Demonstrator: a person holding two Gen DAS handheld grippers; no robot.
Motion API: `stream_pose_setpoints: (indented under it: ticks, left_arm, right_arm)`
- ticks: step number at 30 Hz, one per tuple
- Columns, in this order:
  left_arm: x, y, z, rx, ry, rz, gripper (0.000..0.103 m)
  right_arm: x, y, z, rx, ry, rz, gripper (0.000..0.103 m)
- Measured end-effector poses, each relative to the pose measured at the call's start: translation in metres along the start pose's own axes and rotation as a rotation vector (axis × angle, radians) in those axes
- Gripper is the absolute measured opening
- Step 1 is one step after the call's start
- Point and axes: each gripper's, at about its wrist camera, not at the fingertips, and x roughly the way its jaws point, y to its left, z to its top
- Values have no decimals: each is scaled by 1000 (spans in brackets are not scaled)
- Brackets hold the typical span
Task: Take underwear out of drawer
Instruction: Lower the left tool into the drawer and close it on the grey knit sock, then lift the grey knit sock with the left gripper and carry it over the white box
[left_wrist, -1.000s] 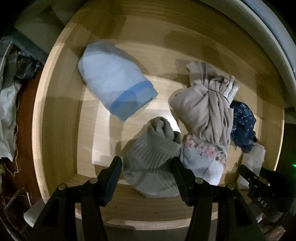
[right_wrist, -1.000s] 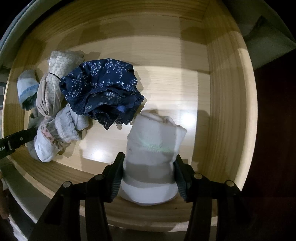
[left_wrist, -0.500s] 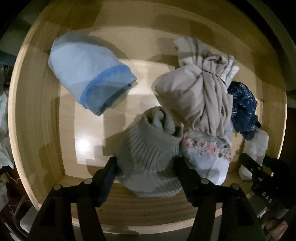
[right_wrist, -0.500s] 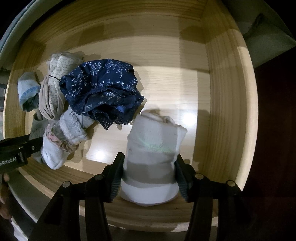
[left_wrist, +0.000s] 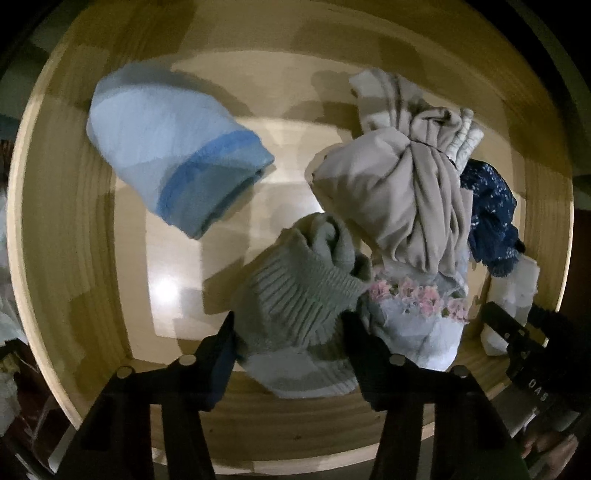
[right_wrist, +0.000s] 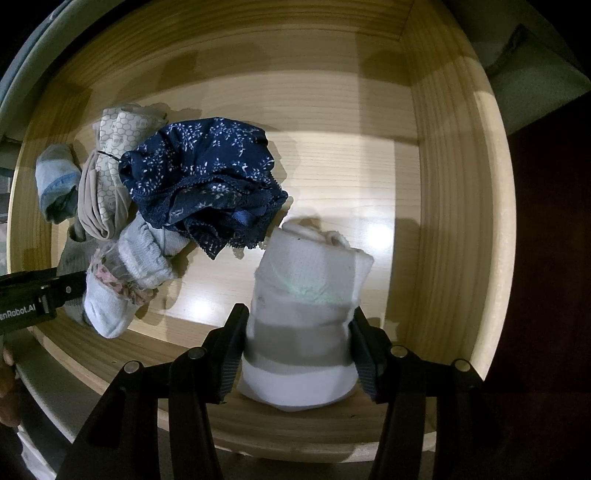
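An open wooden drawer (left_wrist: 74, 221) holds several rolled and bundled garments. In the left wrist view, my left gripper (left_wrist: 290, 325) points down into it. Its jaws are closing, and both pads touch the sides of a grey ribbed roll (left_wrist: 295, 291) near the front wall. Over at the drawer's right end (right_wrist: 454, 184), my right gripper (right_wrist: 297, 325) is shut on a white roll with a grey band (right_wrist: 306, 291). Navy underwear with small white flowers (right_wrist: 207, 177) lies loose between the two rolls, and its edge (left_wrist: 491, 218) shows in the left wrist view.
A light blue roll (left_wrist: 170, 147) lies at the back left. A beige knotted bundle (left_wrist: 399, 192) and a pale floral piece (left_wrist: 417, 317) crowd against the grey roll. The drawer's front wall (right_wrist: 295, 428) runs just below both grippers. Outside the drawer it is dark.
My left gripper has sunk closer to the drawer floor and rolled a little. Its jaws widened, then drew in against the grey ribbed roll. The right gripper and its white roll have not moved.
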Motion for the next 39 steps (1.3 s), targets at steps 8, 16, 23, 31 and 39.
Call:
stream_pose_setpoints:
  ticks: [8, 16, 23, 31, 39]
  left_arm:
    - [-19, 6, -10, 14, -60, 69, 46]
    - [-31, 22, -25, 1, -106, 79, 44]
    - [-54, 25, -39, 10, -166, 85, 44]
    - [-89, 15, -64, 39, -256, 113, 44]
    - [-123, 10, -79, 68, -347, 112, 44]
  right_arm:
    - [-1, 2, 1, 2, 2, -4, 52]
    - [-2, 2, 1, 11, 3, -8, 52]
    - [-2, 1, 2, 18, 2, -10, 52]
    - [-2, 1, 3, 18, 2, -11, 51]
    - [-1, 4, 3, 2, 4, -31, 51]
